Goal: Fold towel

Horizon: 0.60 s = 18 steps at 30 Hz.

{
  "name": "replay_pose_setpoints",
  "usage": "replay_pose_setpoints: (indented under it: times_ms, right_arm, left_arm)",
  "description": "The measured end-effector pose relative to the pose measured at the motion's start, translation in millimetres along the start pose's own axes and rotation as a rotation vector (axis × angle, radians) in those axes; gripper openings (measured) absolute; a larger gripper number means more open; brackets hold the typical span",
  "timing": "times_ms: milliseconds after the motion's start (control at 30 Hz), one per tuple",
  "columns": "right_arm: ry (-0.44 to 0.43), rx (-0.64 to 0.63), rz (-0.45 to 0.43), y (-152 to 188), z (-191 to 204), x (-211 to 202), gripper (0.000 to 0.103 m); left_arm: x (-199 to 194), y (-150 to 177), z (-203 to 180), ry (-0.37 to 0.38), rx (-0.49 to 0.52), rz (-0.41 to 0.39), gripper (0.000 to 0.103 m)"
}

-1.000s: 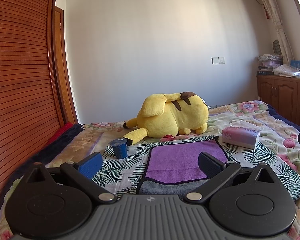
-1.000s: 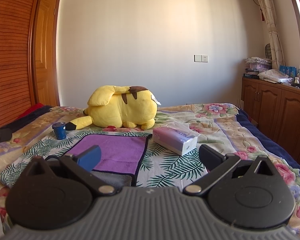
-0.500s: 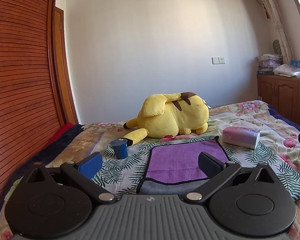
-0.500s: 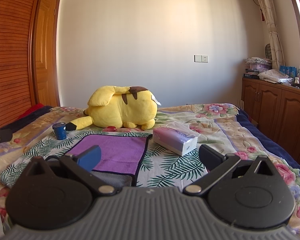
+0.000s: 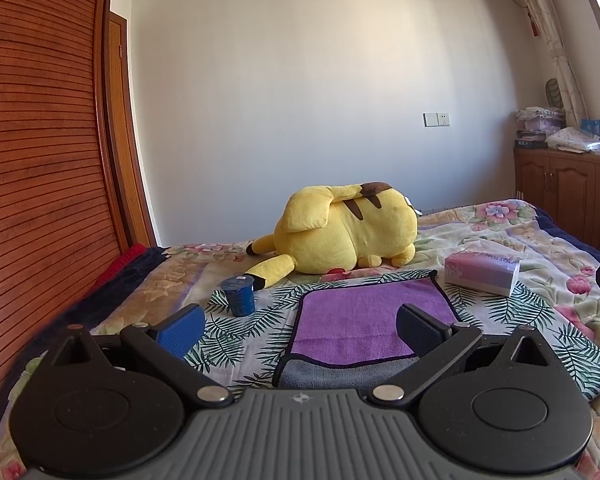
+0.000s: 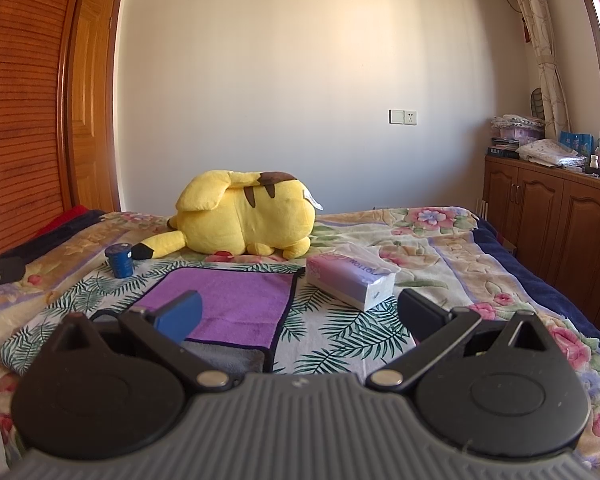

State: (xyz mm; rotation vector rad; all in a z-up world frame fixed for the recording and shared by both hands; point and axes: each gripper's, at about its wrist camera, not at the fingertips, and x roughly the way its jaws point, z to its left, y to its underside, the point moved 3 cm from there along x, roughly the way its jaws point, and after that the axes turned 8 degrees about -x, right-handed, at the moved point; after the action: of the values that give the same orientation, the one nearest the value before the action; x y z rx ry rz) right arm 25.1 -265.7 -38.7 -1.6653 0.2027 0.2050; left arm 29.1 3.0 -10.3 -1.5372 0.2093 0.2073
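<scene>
Purple towel [image 5: 373, 318] lies on the bed [image 5: 539, 312], its near edge already turned over, grey side up. Both grippers [image 5: 300, 326] [image 6: 300, 312] hang near it, jaws wide, holding nothing. More folding is left.

I see a purple towel [image 5: 373, 316] with dark trim and a grey underside at lower centre, a yellow plush [image 5: 341, 236] with brown stripes above it, a dark blue cup [image 5: 239, 295] centre-left, a pink tissue box [image 5: 481, 272] at right, all on a floral, green-leaf-patterned bedspread [image 5: 511, 312].
</scene>
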Motion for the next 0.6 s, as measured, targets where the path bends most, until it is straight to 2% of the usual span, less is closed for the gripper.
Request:
replay_pose_setpoints:
  times_ms: [300, 600]
  right_arm:
    - [-0.003, -0.002, 0.01, 1, 3, 3, 0.103]
    - [-0.02, -0.023, 0.043, 2, 7, 10, 0.103]
  left_arm:
    - [4, 4, -4, -0.003, 0.011, 0.032, 0.087]
    - [14, 11, -9, 0.008, 0.031, 0.105, 0.087]
